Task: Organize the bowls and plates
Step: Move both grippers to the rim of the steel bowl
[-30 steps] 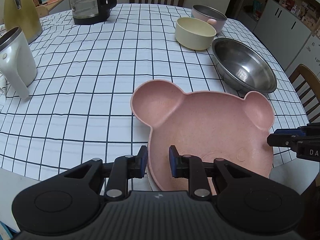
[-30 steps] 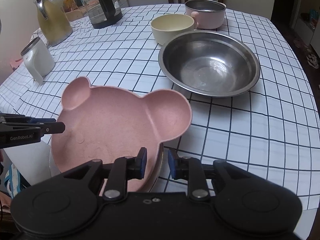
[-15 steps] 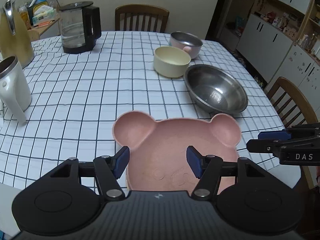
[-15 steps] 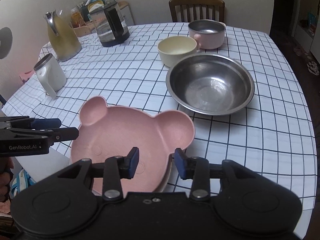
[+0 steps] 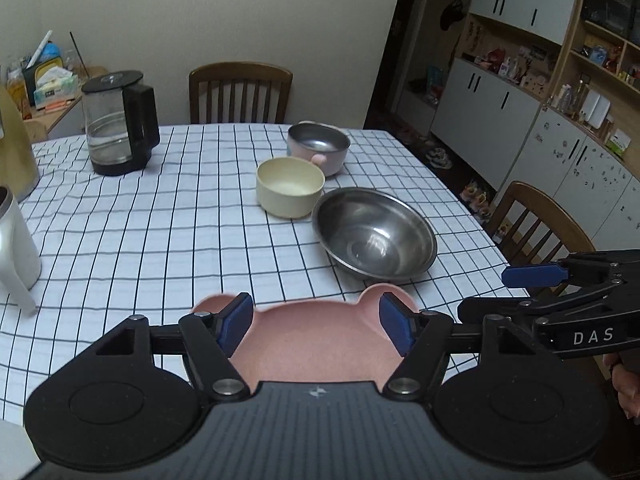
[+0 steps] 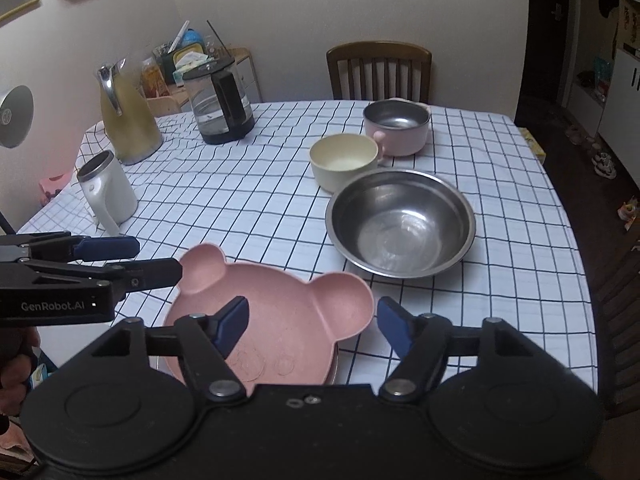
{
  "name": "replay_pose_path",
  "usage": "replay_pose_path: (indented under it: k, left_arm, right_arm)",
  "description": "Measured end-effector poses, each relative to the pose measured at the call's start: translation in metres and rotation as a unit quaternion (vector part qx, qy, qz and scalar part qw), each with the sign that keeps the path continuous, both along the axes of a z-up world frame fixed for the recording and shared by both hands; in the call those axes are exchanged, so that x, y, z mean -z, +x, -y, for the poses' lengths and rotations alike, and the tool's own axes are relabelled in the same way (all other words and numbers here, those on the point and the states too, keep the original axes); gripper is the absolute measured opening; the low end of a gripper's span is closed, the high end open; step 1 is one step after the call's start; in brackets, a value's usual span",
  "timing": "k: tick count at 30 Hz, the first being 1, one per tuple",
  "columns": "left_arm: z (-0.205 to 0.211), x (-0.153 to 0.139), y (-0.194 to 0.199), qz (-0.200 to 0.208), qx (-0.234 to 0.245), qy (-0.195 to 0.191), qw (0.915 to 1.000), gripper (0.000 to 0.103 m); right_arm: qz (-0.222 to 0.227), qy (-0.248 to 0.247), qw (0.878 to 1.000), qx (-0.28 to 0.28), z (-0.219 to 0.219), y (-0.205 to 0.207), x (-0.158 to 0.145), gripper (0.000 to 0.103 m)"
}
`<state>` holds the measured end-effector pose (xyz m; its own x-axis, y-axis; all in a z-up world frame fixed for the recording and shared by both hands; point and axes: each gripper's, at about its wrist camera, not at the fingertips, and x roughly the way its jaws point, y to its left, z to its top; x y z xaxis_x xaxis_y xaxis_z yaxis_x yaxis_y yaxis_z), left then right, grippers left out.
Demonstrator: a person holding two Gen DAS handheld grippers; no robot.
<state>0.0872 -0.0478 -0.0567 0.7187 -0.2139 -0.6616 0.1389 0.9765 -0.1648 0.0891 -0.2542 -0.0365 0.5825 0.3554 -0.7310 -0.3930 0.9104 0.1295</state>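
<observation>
**Bear plate at the desk edge, both tools open**

The pink bear-shaped plate [image 6: 280, 320] lies at the near edge of the desk [image 6: 248, 200], on top of what looks like a metal plate [image 6: 335, 364] of which only a thin rim shows. Beyond it, to the right, stands the large steel bowl [image 6: 400, 224]; behind that the cream bowl [image 6: 344, 160] and the pink bowl with steel lining [image 6: 396, 126], these two nearly touching.

The risk, as I judge it: the plate sits very close to the edge, so a push from a finger during the next reach could slide it off — the checked cloth gives little hold. A grasp on the smooth, sloped steel rim may also slip.

The left hand-held gripper [image 5: 316, 328] hovers above the near part of the bear plate, fingers spread wide, holding nothing. The right hand-held gripper [image 6: 312, 324] is also spread wide and empty, above the plate's right ear side and pointing toward the bowls. The two tools are side by side, each visible in the other's view.
</observation>
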Motion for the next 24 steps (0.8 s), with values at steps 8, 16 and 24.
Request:
replay_pose_path:
  k: [8, 16, 24]
  left_arm:
    - [0.014, -0.014, 0.018, 0.03, -0.002, 0.009, 0.9995, 0.08]
    - [0.039, -0.011, 0.059, 0.019, -0.025, 0.011, 0.9994, 0.08]
    - [0.069, 0.007, 0.111, -0.013, -0.067, 0.027, 0.9973, 0.08]
  right_arm:
    - [0.037, -0.008, 0.999, 0.024, 0.009, 0.005, -0.015, 0.099]
    - [0.059, -0.019, 0.997, 0.053, 0.032, 0.036, -0.018, 0.102]
    - [0.052, -0.023, 0.997, 0.054, 0.063, 0.088, -0.007, 0.102]
